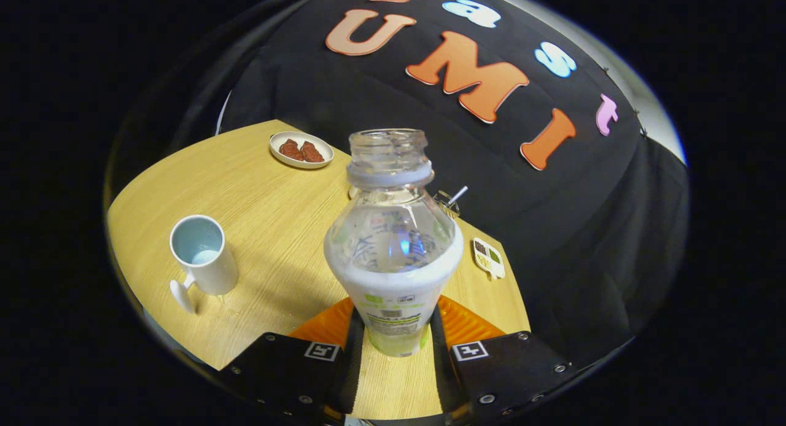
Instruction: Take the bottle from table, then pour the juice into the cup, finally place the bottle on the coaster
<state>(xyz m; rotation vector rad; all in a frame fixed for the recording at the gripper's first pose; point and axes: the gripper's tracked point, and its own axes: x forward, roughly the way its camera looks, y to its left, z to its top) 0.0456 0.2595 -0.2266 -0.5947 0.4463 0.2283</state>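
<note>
your gripper (393, 337) has the bottle (393, 242) clamped between its two fingers, both pressing on the lower labelled part of the body. the bottle's long axis runs straight away from the fingers, its uncapped mouth pointing toward the booth wall, a little pale liquid showing inside. the cup (202, 260) stands on the table (270, 229) off to the left of the fingers, handle toward you. a small plate (301, 150) with reddish pieces sits beyond the cup.
</note>
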